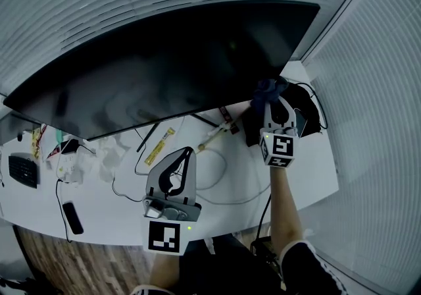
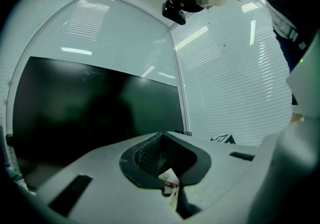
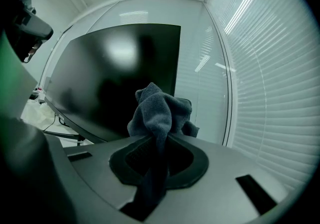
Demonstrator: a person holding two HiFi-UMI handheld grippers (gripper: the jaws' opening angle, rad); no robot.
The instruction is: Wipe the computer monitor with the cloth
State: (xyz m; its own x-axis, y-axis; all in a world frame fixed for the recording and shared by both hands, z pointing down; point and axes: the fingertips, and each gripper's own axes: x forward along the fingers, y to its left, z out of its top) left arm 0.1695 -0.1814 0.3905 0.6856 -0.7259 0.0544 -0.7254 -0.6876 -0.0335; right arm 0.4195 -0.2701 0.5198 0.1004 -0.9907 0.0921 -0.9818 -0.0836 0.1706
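Observation:
The wide dark monitor spans the back of the white desk. My right gripper is shut on a bunched blue-grey cloth, which is up at the monitor's lower right corner. In the right gripper view the cloth sticks up out of the shut right gripper, with the monitor just behind it. My left gripper hangs over the desk in front of the screen, shut and empty. In the left gripper view, the left gripper points toward the monitor.
Loose cables, a yellow packet, crumpled white paper, a black remote and a dark keypad lie on the desk. A black device sits under the monitor's right end. Slatted blinds close off the right side.

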